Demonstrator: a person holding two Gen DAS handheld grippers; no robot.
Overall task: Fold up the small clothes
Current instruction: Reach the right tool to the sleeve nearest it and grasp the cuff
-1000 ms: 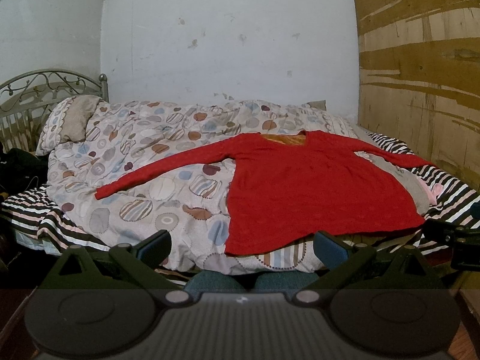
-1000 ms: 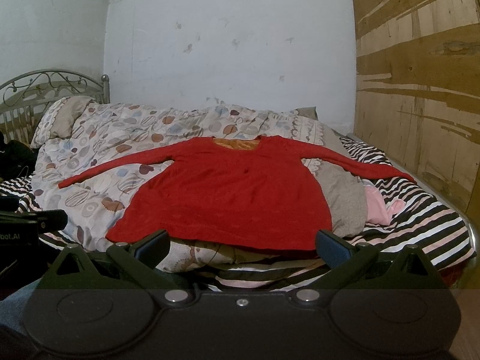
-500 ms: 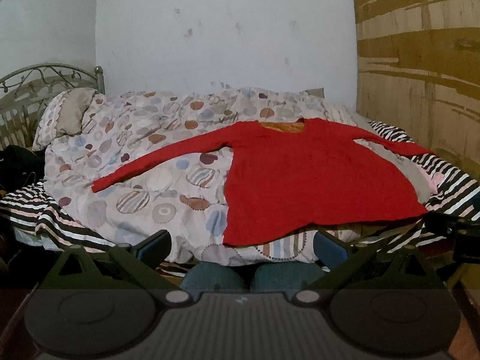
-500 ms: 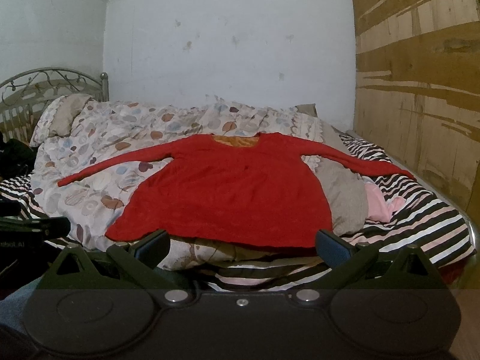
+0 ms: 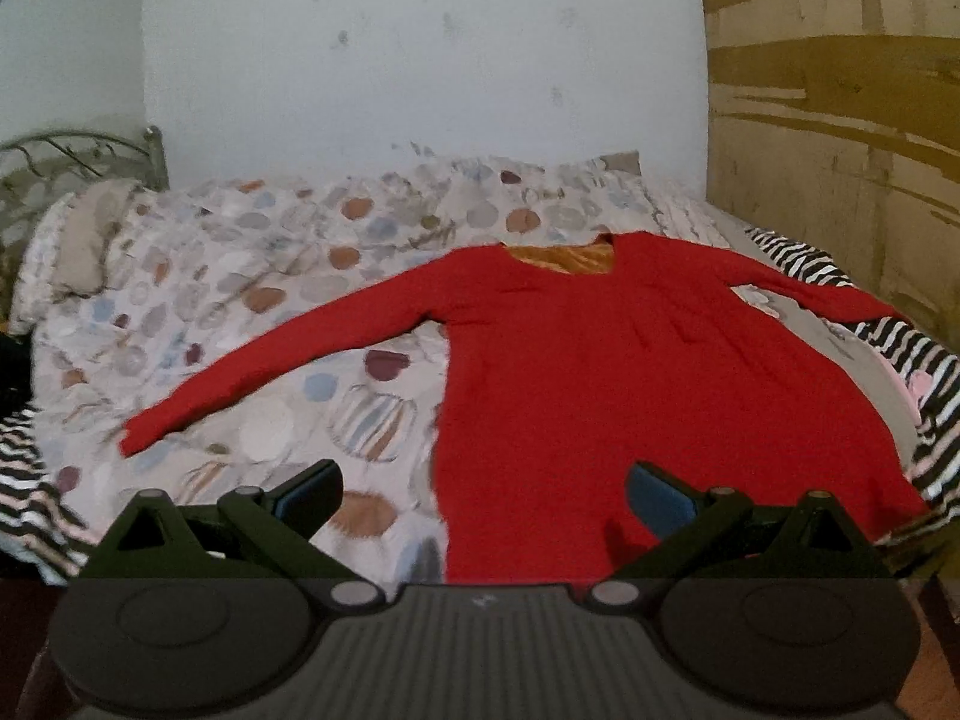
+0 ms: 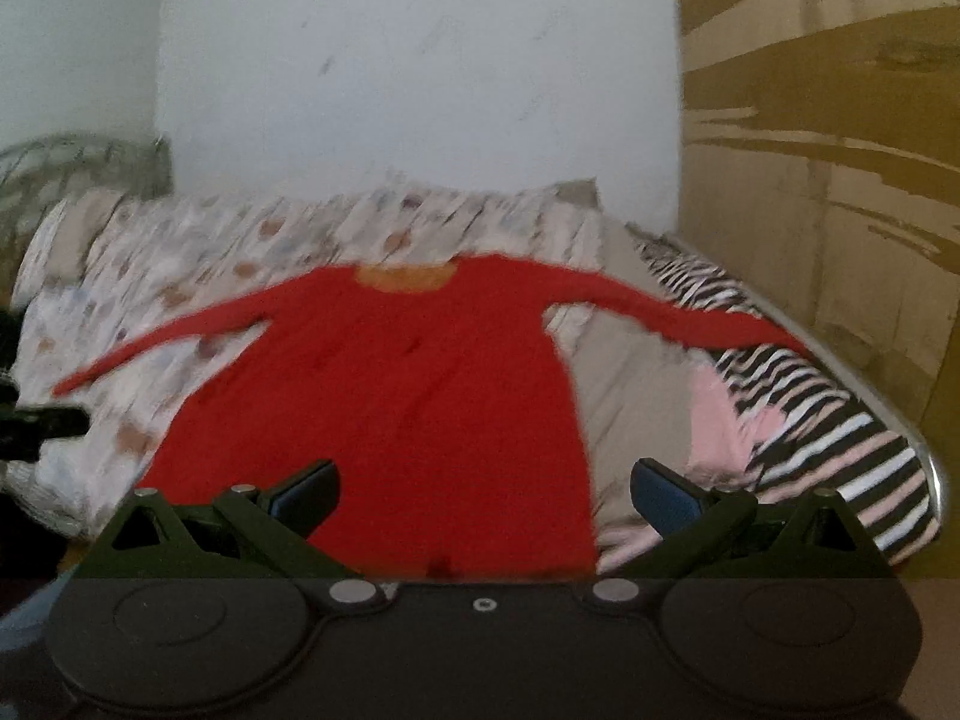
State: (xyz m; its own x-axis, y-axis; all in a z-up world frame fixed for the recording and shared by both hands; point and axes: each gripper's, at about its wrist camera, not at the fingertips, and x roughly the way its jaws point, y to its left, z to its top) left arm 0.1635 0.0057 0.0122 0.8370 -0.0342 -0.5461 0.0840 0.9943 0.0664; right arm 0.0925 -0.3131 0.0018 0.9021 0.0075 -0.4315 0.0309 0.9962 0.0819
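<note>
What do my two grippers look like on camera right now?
Both look alike. The left gripper has black angular linkage arms with silver pivot pins, blue pads on its fingertips and a dark ribbed body with two round discs. The right gripper has the same build, but a smooth body with a small central screw.

Matt red cloth top [image 5: 630, 372], soft and slightly ribbed, orange lining at neck. Printed cotton-like duvet [image 5: 258, 324], rumpled, matt. Striped cloth sheet [image 6: 834, 420]. Curled metal headboard [image 5: 66, 156], dull. Rough wood-grain board [image 5: 840, 138], streaked. Scuffed painted wall [image 5: 420, 48]. Matt black plastic left gripper [image 5: 483, 495], blue pads [image 5: 657, 495].
</note>
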